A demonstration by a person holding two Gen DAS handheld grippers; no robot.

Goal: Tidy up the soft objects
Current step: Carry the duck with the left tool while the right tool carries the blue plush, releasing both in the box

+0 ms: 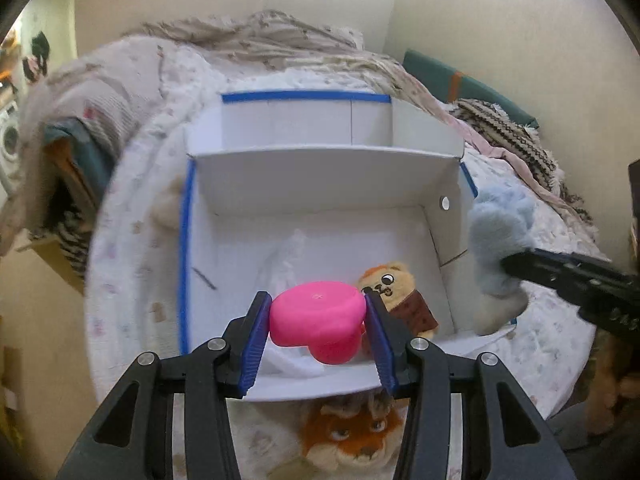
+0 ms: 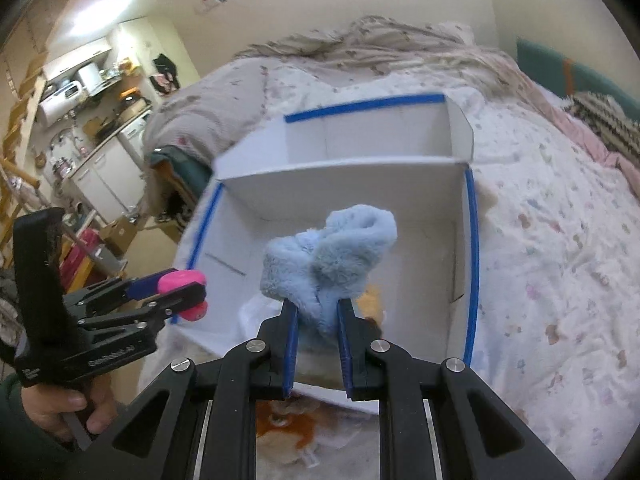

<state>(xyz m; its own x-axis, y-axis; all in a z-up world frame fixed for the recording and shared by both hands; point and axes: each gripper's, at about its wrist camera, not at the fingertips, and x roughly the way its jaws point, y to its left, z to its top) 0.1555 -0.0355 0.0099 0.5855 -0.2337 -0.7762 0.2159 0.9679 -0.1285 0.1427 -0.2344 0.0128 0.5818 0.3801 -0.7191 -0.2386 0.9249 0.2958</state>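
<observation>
Left gripper (image 1: 317, 322) clamped on pink squishy toy (image 1: 316, 316), held over near compartment of white divided box (image 1: 320, 168). Right gripper (image 2: 317, 320) clamped on blue fluffy cloth (image 2: 328, 252), hanging above same compartment; box directly ahead and below both, long axis running near to far. Probably drop next. Counted: two grippers, one box with two compartments, far one bare; small bear plush (image 1: 404, 292) inside near one; orange plush (image 1: 352, 436) outside, near edge.

the orange fox plush (image 1: 352, 440) is hiding partly behind the left gripper's arms. the left gripper (image 1: 318, 320) is covering part of the small bear plush (image 1: 404, 296), and the bedding is blurring.
</observation>
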